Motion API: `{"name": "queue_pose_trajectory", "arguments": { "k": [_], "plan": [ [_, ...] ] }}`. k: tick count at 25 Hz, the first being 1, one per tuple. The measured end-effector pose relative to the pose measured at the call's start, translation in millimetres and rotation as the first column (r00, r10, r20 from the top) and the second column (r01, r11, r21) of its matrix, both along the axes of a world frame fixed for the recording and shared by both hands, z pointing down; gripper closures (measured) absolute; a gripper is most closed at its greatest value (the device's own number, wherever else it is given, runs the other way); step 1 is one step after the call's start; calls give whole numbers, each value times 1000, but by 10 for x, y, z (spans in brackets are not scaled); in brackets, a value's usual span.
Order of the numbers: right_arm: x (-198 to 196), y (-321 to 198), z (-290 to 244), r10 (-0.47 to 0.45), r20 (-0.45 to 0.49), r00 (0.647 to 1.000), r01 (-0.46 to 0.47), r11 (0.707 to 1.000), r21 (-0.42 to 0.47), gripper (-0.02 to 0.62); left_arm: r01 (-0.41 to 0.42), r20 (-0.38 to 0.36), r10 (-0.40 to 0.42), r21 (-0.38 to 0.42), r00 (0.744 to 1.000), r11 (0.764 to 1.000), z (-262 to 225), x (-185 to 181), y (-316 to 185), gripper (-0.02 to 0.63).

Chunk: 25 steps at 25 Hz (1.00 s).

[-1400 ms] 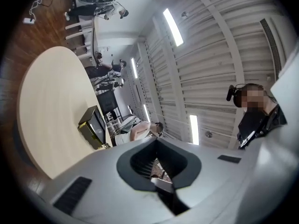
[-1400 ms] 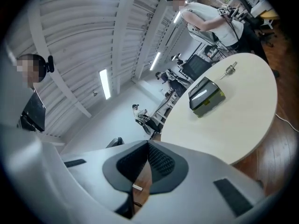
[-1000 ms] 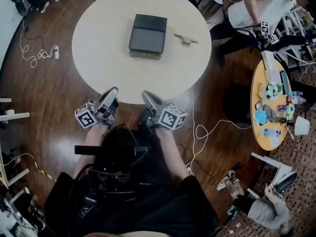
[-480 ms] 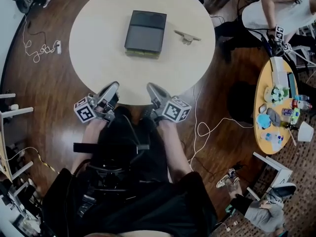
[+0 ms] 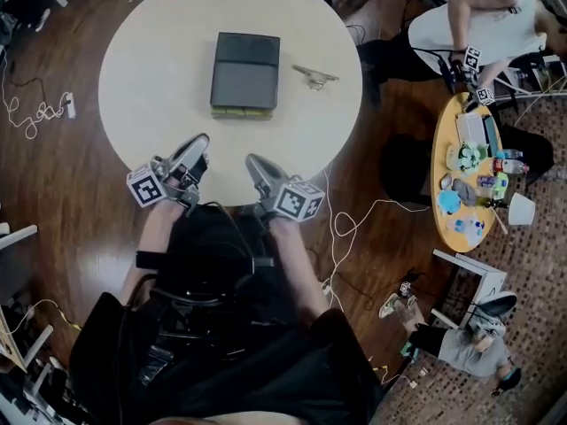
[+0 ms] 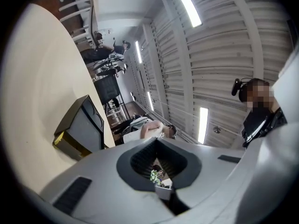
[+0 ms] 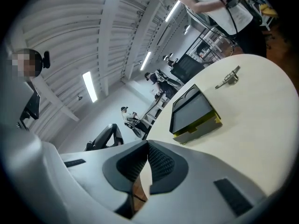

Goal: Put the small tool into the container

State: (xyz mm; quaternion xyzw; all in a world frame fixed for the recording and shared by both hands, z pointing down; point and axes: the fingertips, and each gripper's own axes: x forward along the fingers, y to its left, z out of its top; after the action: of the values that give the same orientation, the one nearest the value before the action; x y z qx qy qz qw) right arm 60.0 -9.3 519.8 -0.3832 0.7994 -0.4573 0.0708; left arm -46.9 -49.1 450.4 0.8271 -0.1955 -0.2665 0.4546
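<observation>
A small metal tool (image 5: 314,77) lies on the round white table (image 5: 159,51), just right of a closed dark box-like container (image 5: 244,71) with a yellow-green base. Both grippers hover at the table's near edge, well short of the two objects. The left gripper (image 5: 198,142) and the right gripper (image 5: 252,160) are shut and hold nothing. In the left gripper view, the container (image 6: 81,125) stands beyond the left gripper (image 6: 156,141), whose jaw tips meet. The right gripper view shows the container (image 7: 192,112) and the tool (image 7: 229,77) past the right gripper (image 7: 147,144).
A yellow side table (image 5: 450,162) crowded with small items stands at the right. A person in white (image 5: 474,11) bends over near it, and another person (image 5: 465,351) sits at the lower right. White cables (image 5: 350,228) trail over the wooden floor.
The head view has swung, so the table now sits further left in the frame. Both grippers stay shut at the near edge. Container and tool have not moved on the table.
</observation>
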Motion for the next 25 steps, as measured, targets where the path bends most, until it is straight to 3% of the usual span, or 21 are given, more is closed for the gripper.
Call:
{"name": "queue_pose_trajectory", "arguments": {
  "k": [5,11,17,22,25],
  "plan": [
    [-169,-143,4,2,-90,996,-2,1000,5,588,-41,-19,41,-11,999,999,108,-112,-255,611],
    [-69,-160,72,32,-204,978,-34,999,-8,588,-96,-61,92,-57,994,994,230,-36,-287,611],
    [-95,-238,176,-10,-281,960,10,1000,0,588,-84,-51,80,-86,996,993,392,-71,-385,611],
    [-88,-398,428,-82,-373,924,84,996,-10,576,-43,72,50,-105,996,994,578,-99,-540,609],
    [-42,-500,641,-155,-464,872,167,986,-17,473,-18,123,33,-127,992,992,719,-57,-658,603]
  ]
}}
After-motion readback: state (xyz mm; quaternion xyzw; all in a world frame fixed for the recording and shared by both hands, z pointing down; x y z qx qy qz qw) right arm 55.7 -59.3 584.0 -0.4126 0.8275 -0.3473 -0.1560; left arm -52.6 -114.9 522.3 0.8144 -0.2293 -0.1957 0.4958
